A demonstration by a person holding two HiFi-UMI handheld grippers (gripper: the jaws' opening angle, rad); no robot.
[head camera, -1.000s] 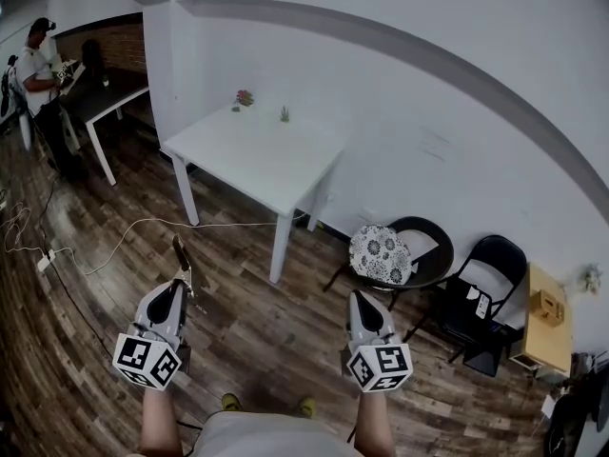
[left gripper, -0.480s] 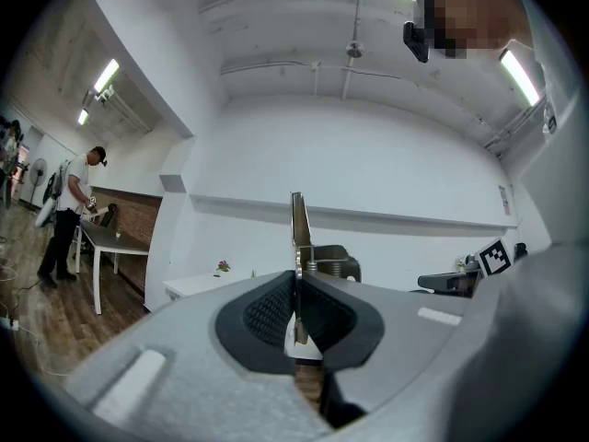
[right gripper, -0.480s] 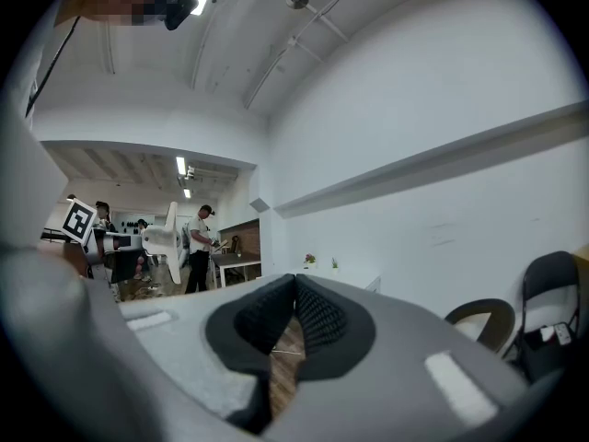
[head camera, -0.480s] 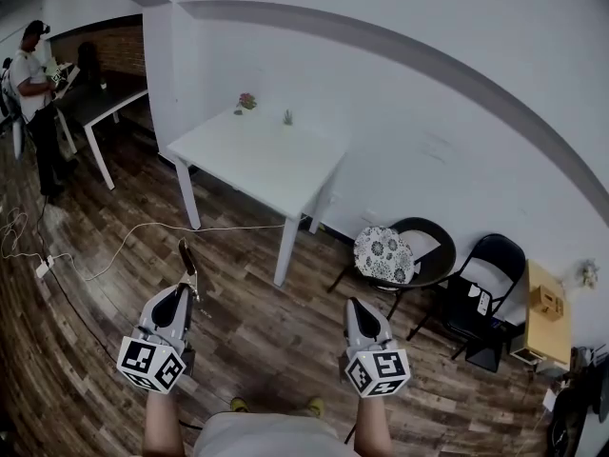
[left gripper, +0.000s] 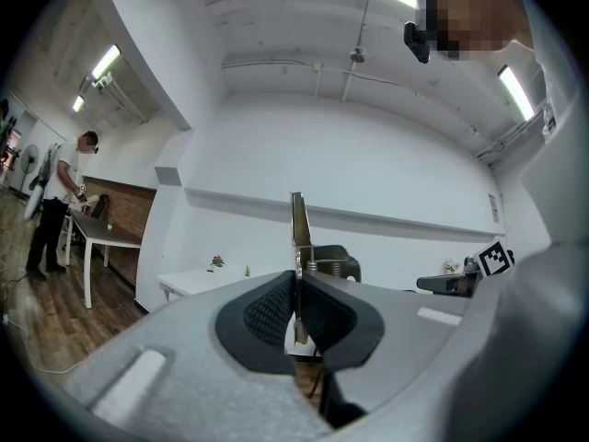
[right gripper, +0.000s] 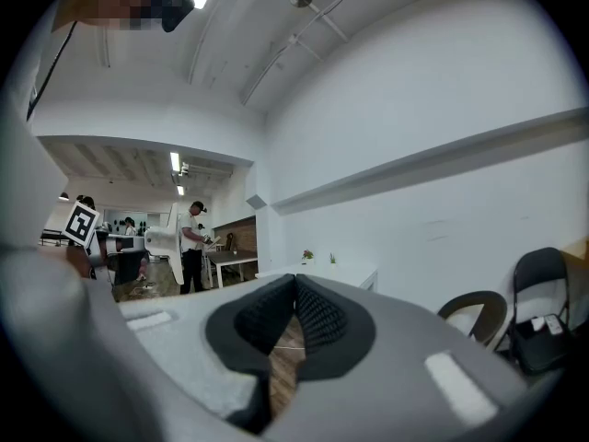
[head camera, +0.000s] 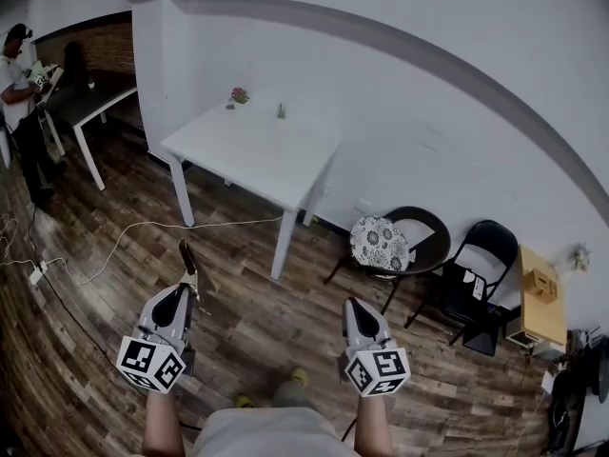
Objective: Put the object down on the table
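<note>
Change: your shoe (head camera: 298, 377) now shows stepped forward; the bystander (head camera: 13, 72) stands nearer the picture's left edge than before.
Left gripper (left gripper: 296, 288): jaws pinched tight on the thin metal tool (left gripper: 299, 226).
Tool place: in the air over the wooden floor (head camera: 238, 322), well short of the white desk (head camera: 257, 155).
Tool axis: runs forward out of the jaws, tip toward the desk.
Right gripper (right gripper: 294, 288): jaws closed together, holding nothing.

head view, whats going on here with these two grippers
A person holds two hand-held grippers over the wood floor. The left hand-held gripper is shut on a thin flat metal strip that sticks out forward; the right hand-held gripper is shut and empty. The white table is ahead of them, and the strip is not yet on it.
</note>
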